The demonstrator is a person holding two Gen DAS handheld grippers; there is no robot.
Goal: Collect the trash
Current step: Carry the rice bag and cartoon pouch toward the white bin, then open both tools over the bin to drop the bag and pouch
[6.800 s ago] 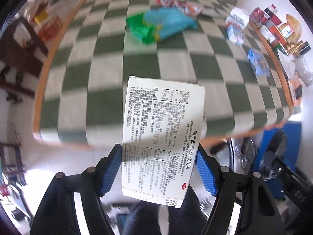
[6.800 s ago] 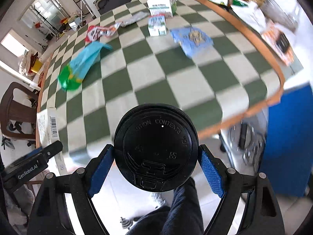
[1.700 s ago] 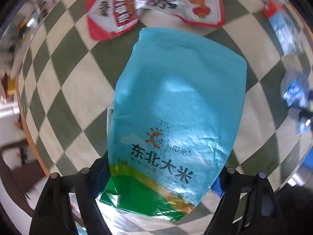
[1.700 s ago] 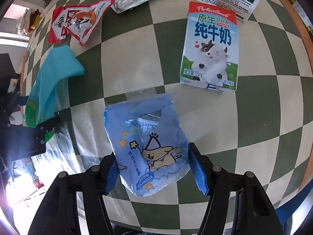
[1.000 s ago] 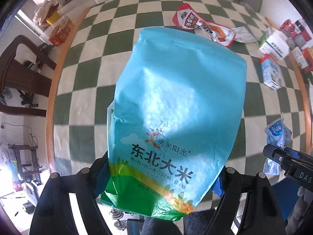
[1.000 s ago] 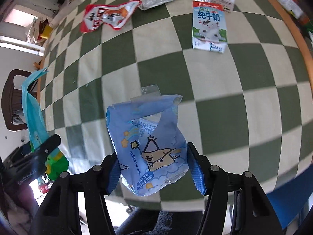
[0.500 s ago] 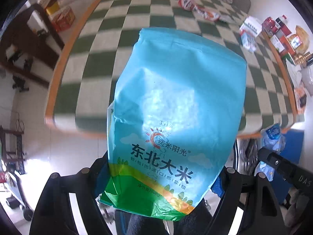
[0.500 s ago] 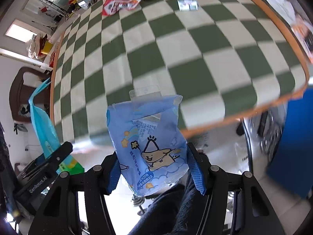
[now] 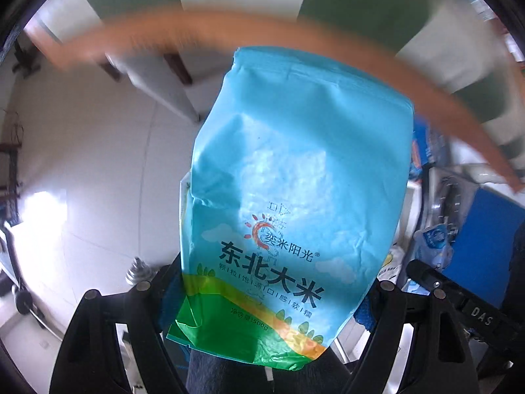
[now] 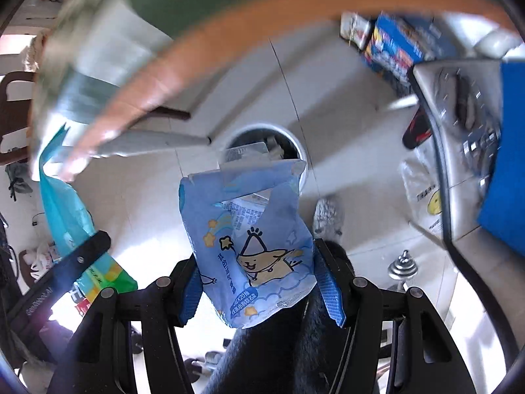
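Left gripper (image 9: 269, 298): clamped on one turquoise rice bag (image 9: 295, 190), held by its lower end, off the table (image 9: 229, 32).
Right gripper (image 10: 259, 292): clamped on one pale blue snack pouch (image 10: 252, 246), just short of the bin (image 10: 297, 141) on the floor.
Handling: both likely empty — light, soft, crinkly, slick film; grip a flat edge.
Count: two bags, two grippers, one bin.

I see both views in bright daylight, with glare bleaching the floor (image 9: 42, 223) at lower left. The table edge (image 9: 229, 32) smears into an orange streak from motion blur, while the rice bag (image 9: 295, 190) and blue pouch (image 10: 252, 246) stay sharp. Fisheye bending and black vignetting crowd the corners.
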